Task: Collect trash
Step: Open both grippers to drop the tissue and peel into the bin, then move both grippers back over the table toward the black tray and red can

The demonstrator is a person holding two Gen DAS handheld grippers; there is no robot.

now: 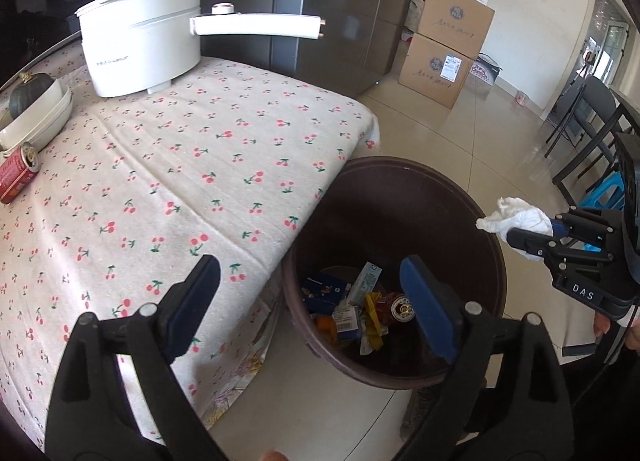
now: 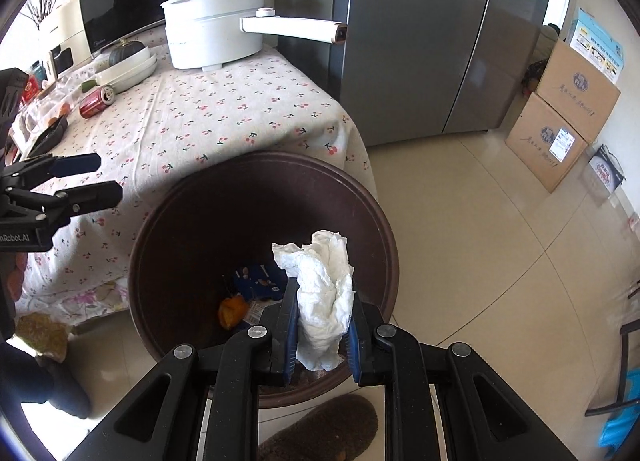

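Observation:
A dark brown trash bin (image 1: pixel 440 197) (image 2: pixel 192 197) stands on the floor against the table's edge, with wrappers, a can and orange peel inside. My right gripper (image 2: pixel 322 301) (image 1: pixel 520 239) is shut on a crumpled white tissue (image 2: pixel 324 293) (image 1: pixel 516 217) and holds it above the bin's near rim. My left gripper (image 1: pixel 312 289) (image 2: pixel 106 177) is open and empty, hovering over the table edge and the bin. A red can (image 1: pixel 18 173) (image 2: pixel 96 101) lies on its side on the table at the left.
The table (image 1: pixel 200 165) has a cherry-print cloth. A white electric pot (image 1: pixel 148 49) with a long handle stands at the back. Stacked white bowls (image 1: pixel 36 121) hold a dark squash. A fridge (image 2: pixel 420 41), cardboard boxes (image 2: pixel 560 117), chairs (image 1: pixel 592 121) and a slipper (image 2: pixel 320 429) surround it.

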